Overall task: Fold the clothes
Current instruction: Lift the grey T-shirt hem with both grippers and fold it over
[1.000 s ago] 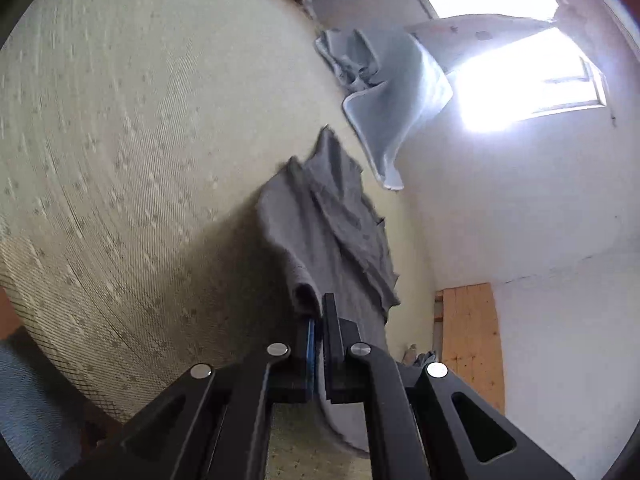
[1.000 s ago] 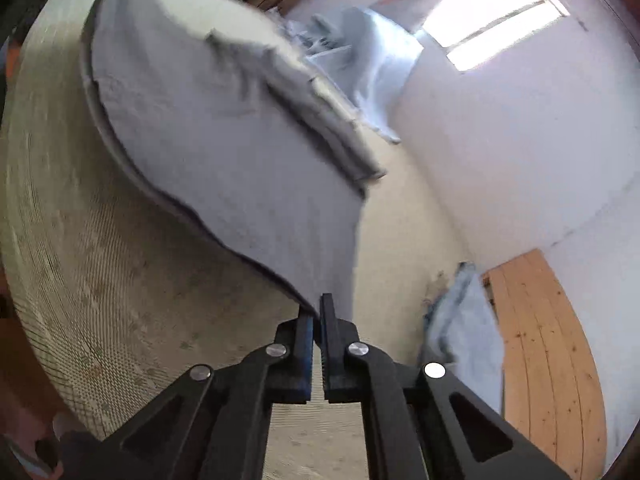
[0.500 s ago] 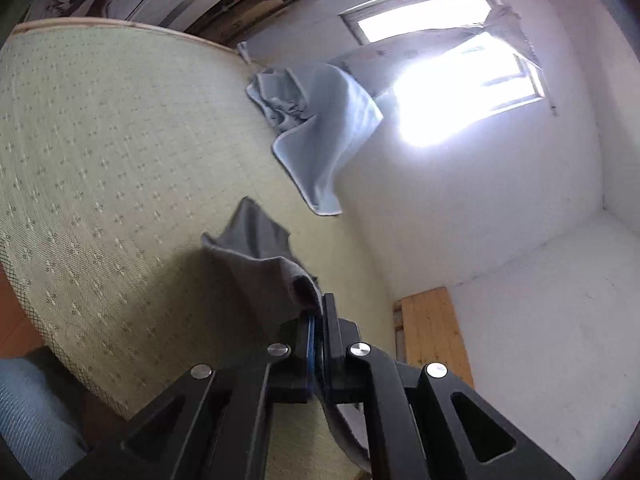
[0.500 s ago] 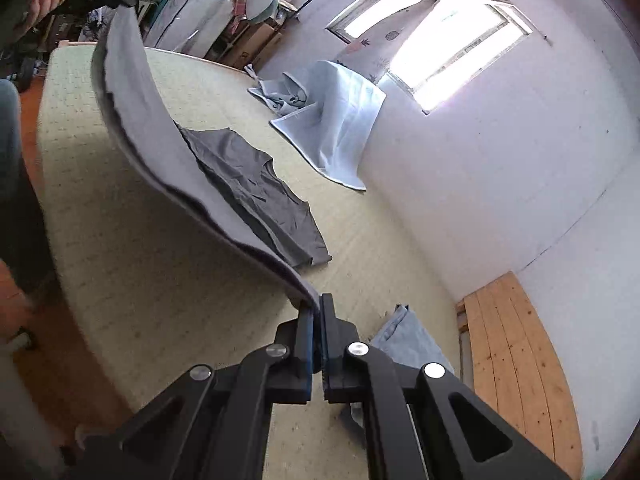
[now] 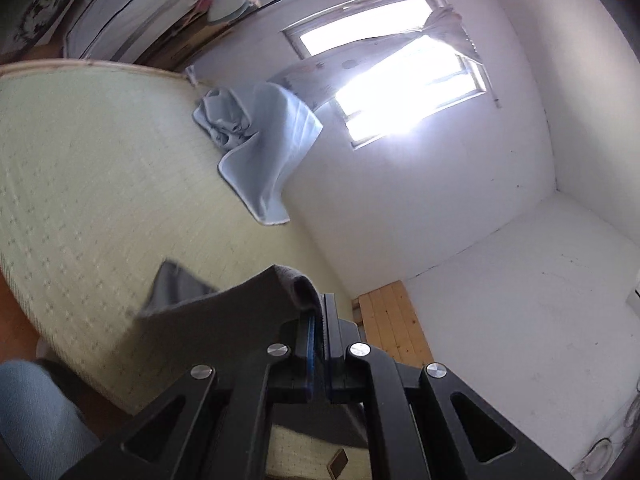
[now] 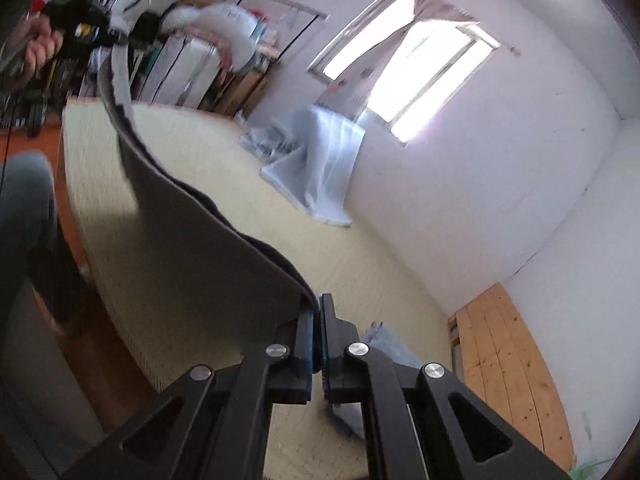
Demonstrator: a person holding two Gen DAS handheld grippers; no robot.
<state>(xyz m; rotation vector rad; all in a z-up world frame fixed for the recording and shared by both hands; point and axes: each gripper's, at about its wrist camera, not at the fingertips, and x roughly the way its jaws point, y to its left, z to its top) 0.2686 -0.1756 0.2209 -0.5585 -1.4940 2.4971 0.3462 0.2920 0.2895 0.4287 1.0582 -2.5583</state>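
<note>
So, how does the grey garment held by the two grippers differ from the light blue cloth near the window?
The grey garment is dark grey; the light blue cloth is pale. The grey garment is lifted off the mat, clamped by the right gripper and the left gripper; the light blue cloth lies crumpled, untouched, by the wall. The garment hangs stretched; the cloth is bunched. Both are unfolded fabric.

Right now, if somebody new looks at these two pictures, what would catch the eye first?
The grey garment comes first: it hangs stretched in the air above the pale green mat, with the right tongs and left tongs each shut on an edge. Next is the bright window, with a crumpled light blue cloth on the mat below it.
</note>
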